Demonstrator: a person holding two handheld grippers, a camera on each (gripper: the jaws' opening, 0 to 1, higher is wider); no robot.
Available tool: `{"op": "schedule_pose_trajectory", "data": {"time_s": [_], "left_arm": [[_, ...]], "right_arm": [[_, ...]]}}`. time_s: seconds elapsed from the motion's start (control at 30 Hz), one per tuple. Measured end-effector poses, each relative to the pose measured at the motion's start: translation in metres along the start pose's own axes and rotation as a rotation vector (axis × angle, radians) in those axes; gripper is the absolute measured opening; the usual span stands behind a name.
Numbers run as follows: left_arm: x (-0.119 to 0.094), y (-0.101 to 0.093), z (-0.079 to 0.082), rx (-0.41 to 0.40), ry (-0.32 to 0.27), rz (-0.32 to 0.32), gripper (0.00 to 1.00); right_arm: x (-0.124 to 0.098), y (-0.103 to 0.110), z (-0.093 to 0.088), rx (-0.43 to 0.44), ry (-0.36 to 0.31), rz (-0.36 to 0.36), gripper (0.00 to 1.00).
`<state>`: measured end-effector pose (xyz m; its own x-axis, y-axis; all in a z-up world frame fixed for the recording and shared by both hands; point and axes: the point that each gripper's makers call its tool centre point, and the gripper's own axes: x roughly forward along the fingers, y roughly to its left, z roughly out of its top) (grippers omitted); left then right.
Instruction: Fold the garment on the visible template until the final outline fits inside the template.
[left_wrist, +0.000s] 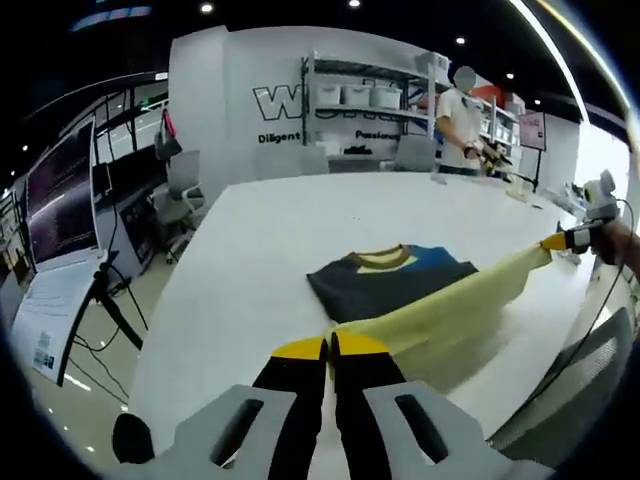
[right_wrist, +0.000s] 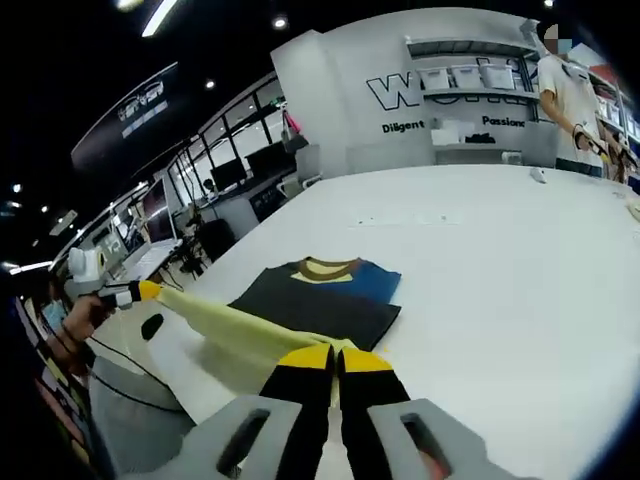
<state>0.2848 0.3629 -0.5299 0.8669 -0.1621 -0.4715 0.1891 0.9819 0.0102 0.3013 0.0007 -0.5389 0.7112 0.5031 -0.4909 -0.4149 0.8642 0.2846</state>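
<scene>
Where hem stretches taut — left tool (left_wrist: 331, 345), right tool (right_wrist: 336, 356) (both clamped) on garment (left_wrist: 400, 283)

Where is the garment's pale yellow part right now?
The pale yellow fabric part is stretched taut between both shut grippers, the left gripper and right gripper, near the white table's edge.

Each camera rides low over a near table (left_wrist: 300, 230) edge, facing the far wall. Both share the garment (left_wrist: 400, 280) mid-table, seen from opposite ends.
</scene>
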Motion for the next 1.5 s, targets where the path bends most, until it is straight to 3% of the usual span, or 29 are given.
{"op": "schedule_pose_trajectory", "data": {"time_s": [0.13,0.17,0.23,0.47,0.67,0.8,1.13,1.2,1.27,1.33,1.5], "left_arm": [[0.011,0.003,0.009,-0.024,-0.033,0.007,0.00],[0.014,0.005,0.013,-0.006,-0.047,0.025,0.00],[0.019,0.005,0.018,0.011,-0.066,0.031,0.00],[0.035,0.010,0.030,0.037,-0.094,0.041,0.00],[0.060,0.018,0.048,-0.003,-0.118,0.048,0.00],[0.074,0.022,0.058,0.037,-0.135,0.062,0.00],[0.105,0.031,0.062,0.095,-0.130,0.083,0.00],[0.115,0.033,0.065,0.112,-0.129,0.082,0.00],[0.121,0.034,0.072,0.086,-0.150,0.065,0.00],[0.129,0.037,0.076,0.063,-0.151,0.061,0.01],[0.157,0.039,0.078,0.109,-0.127,0.061,0.01]], "right_arm": [[0.011,-0.007,0.012,0.013,-0.065,-0.012,0.00],[0.014,-0.007,0.016,0.053,-0.088,0.002,0.00],[0.018,-0.011,0.021,0.051,-0.112,-0.004,0.00],[0.037,-0.021,0.034,0.044,-0.139,-0.029,0.00],[0.056,-0.031,0.049,0.062,-0.170,-0.046,0.00],[0.066,-0.034,0.060,0.059,-0.191,-0.055,0.00],[0.087,-0.043,0.074,0.066,-0.216,-0.081,0.00],[0.094,-0.044,0.083,0.068,-0.258,-0.058,0.00],[0.097,-0.049,0.084,0.072,-0.260,-0.067,0.00],[0.102,-0.052,0.088,0.047,-0.272,-0.072,0.00],[0.123,-0.063,0.089,-0.010,-0.267,-0.107,0.00]]}}
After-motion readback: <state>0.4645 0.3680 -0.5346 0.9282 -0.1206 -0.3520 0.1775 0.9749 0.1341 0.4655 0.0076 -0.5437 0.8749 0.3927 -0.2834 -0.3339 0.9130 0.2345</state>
